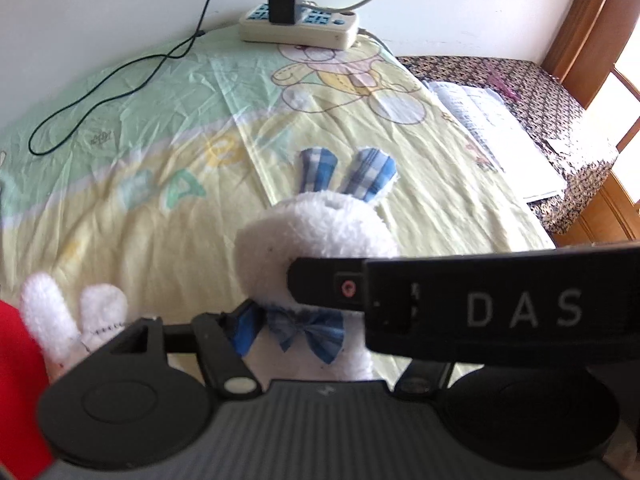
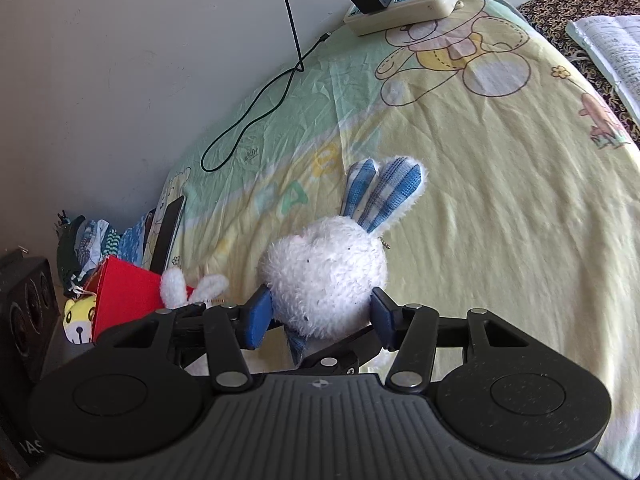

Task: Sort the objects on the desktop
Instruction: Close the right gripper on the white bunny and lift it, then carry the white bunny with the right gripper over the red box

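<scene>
Plush rabbit: a white fluffy toy [image 2: 324,288] with blue-and-white checked ears and a checked bow at its neck, lying on the sheet-covered tabletop [image 2: 500,200], ears pointing away from the cameras.
Right tool: its blue pads [image 2: 260,314] press on both sides of the rabbit's round head, so the right tool [image 2: 322,316] is clamped on the plush rabbit.
Left tool: in the left wrist view the left tool [image 1: 320,320] sits at the rabbit's neck; one blue pad [image 1: 242,330] shows beside the bow, the other is hidden behind the right tool's black body, which crosses the frame. Whether it squeezes the toy I cannot tell.
Writing on tool: white capitals "DAS" [image 1: 524,308] on the black body crossing the left wrist view; a small red ring mark sits left of it.
Sheet print: yellow and green cloth with a cartoon teddy bear [image 2: 452,48], pale letters that blur too much to read in full, and a small illegible script mark.
Red box: a red container [image 2: 128,296] at the left, with a second white rabbit's ears [image 2: 188,284] sticking out beside it and a yellow bear-faced toy [image 2: 80,318] next to it.
Power strip: cream with blue sockets [image 1: 300,26], by the wall, a black charger plugged in and a black cable [image 1: 120,80] looping over the sheet.
Open book: printed pages [image 1: 492,132] on a patterned surface at the right; the text is too small to read.
</scene>
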{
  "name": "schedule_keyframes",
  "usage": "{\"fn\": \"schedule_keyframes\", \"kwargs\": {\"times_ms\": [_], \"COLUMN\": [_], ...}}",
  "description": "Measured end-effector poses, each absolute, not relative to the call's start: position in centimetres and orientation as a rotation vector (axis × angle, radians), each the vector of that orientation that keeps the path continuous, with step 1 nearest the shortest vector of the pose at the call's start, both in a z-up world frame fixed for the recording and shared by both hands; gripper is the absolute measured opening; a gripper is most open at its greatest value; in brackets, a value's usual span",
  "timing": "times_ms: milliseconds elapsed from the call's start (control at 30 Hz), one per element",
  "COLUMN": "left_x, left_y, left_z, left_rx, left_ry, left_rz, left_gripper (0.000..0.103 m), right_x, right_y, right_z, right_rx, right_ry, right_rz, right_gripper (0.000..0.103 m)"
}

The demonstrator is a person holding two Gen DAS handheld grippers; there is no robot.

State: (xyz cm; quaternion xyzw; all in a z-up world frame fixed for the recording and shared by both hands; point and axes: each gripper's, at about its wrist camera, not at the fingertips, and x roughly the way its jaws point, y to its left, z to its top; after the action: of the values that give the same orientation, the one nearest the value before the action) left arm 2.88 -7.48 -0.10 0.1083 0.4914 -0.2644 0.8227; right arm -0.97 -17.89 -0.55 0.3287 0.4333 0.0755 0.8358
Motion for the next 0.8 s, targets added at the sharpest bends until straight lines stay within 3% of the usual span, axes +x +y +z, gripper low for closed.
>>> {"fn": "schedule_keyframes", "kwargs": {"times_ms": [800], "left_x": [-9.5], "left_y": [1.0], "left_z": [7.7], "left_rx": [0.161], "left_ry": [0.885], "left_rz": [-0.548], "left_gripper": [0.067], "right_x": [-9.4], "right_y": [-10.4], "right_z": [6.2], "right_rx": [0.562], "right_ry": [0.766], "right_rz": [0.35], "right_gripper": [0.055]}}
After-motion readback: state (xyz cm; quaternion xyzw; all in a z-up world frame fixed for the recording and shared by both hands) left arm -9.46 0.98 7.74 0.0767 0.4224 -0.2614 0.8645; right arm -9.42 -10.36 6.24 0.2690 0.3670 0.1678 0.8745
